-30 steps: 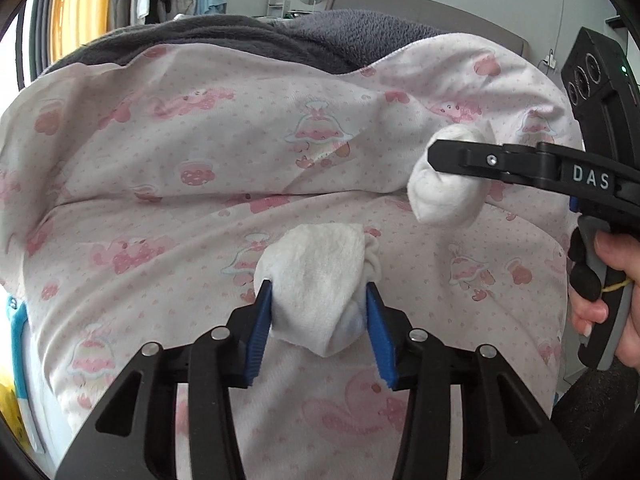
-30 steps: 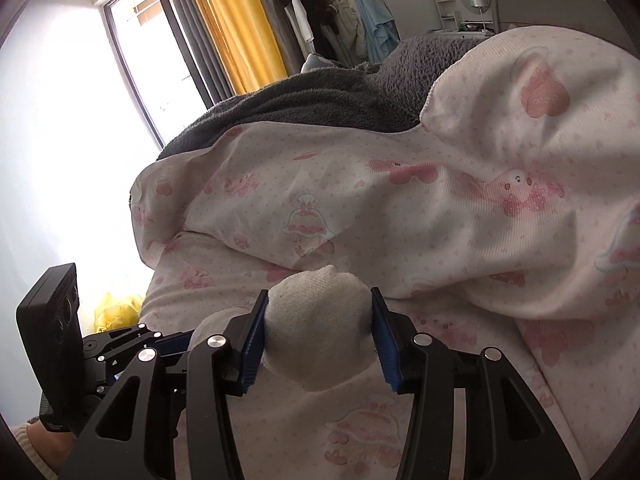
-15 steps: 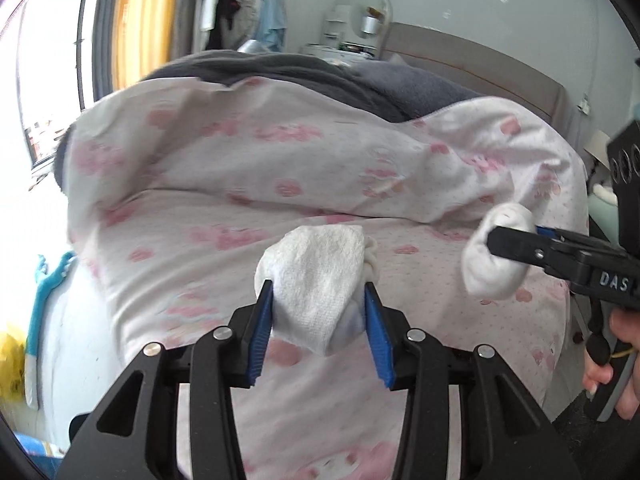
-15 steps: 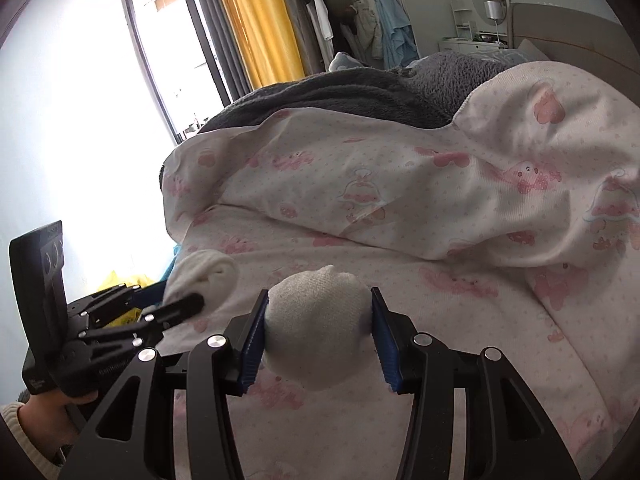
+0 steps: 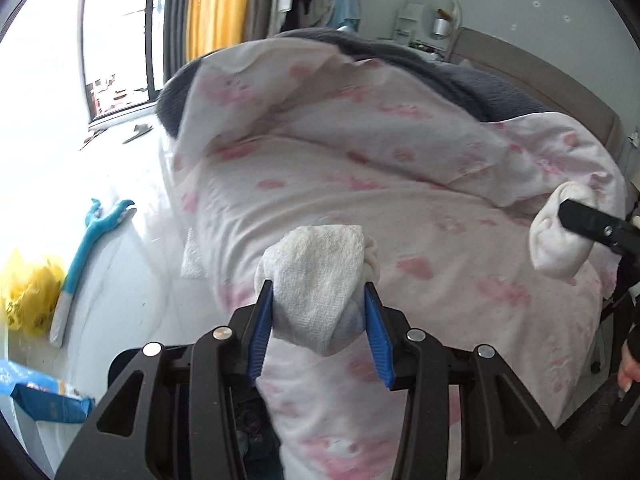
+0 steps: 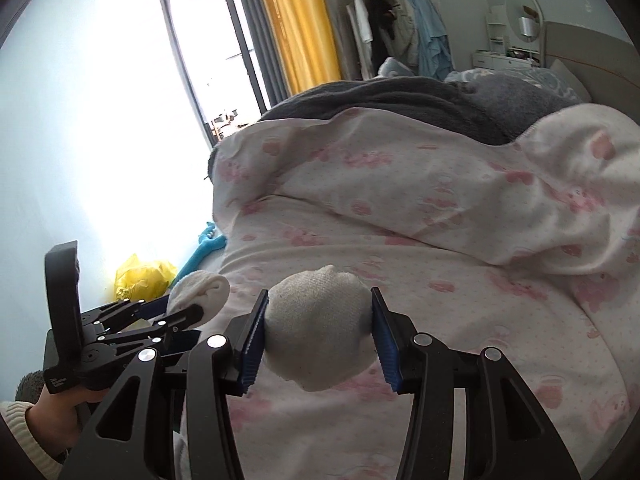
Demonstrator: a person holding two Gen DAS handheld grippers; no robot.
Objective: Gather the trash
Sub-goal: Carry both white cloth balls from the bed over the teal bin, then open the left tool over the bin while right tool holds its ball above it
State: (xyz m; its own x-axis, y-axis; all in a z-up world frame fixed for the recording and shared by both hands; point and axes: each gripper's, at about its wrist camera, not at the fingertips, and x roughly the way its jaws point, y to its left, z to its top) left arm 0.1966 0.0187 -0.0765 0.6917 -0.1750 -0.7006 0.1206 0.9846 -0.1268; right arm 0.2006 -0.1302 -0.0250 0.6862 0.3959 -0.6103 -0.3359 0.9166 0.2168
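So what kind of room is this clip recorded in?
A bedroom, almost certainly. A bed fills the view, covered by a pink-patterned quilt over a grey blanket, with a padded headboard behind it. Clothes hang on a rack beside a yellow curtain at the window.

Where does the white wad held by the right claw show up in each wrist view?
Left wrist view: the white wad sits at the far right edge, pinched by the right claw reaching in from the side.
Right wrist view: it fills the lower centre, between the blue pads.
Shared landmark: the yellow bag on the floor left of the bed.
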